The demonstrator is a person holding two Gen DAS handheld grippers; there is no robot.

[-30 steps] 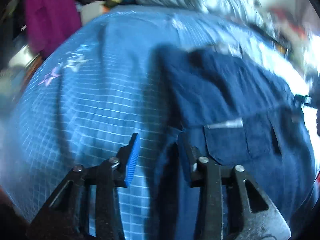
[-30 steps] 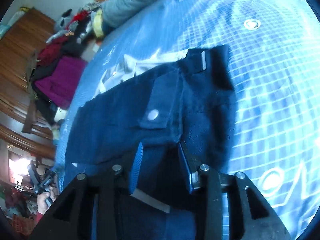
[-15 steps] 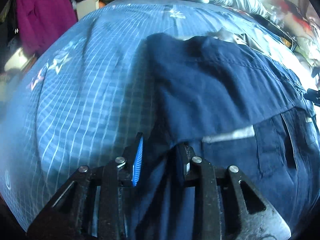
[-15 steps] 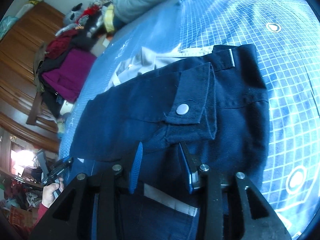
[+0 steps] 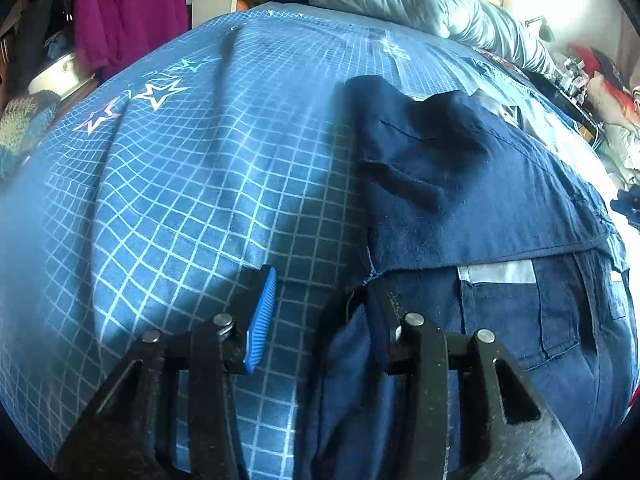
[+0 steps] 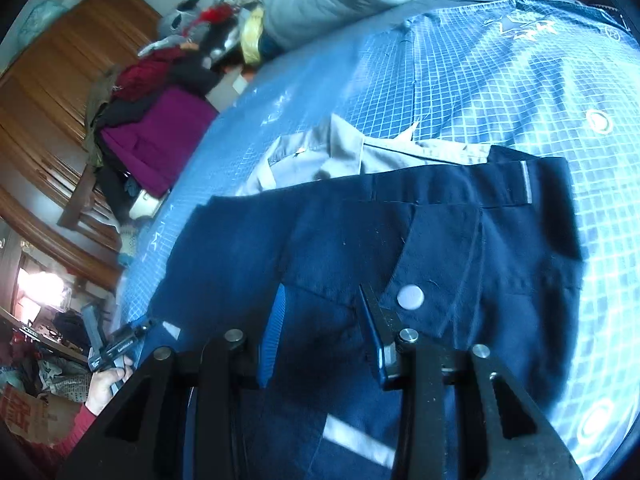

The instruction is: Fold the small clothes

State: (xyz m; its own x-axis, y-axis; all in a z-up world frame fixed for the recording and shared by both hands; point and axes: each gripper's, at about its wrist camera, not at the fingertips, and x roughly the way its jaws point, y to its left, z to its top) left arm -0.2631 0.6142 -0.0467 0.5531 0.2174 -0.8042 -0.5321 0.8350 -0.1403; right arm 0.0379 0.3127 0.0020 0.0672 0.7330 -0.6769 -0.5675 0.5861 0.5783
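The folded dark navy cotton shorts [image 5: 480, 208] lie ahead-right of the spread, empty left tongs [image 5: 320, 312] and directly under the spread right tongs [image 6: 320, 320].

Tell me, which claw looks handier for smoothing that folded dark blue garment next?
Probably the right claw: it hangs open directly over the folded navy shorts, by the snap-button flap. The left claw, also open, straddles the shorts' edge, with one finger over the bare checked bedsheet.
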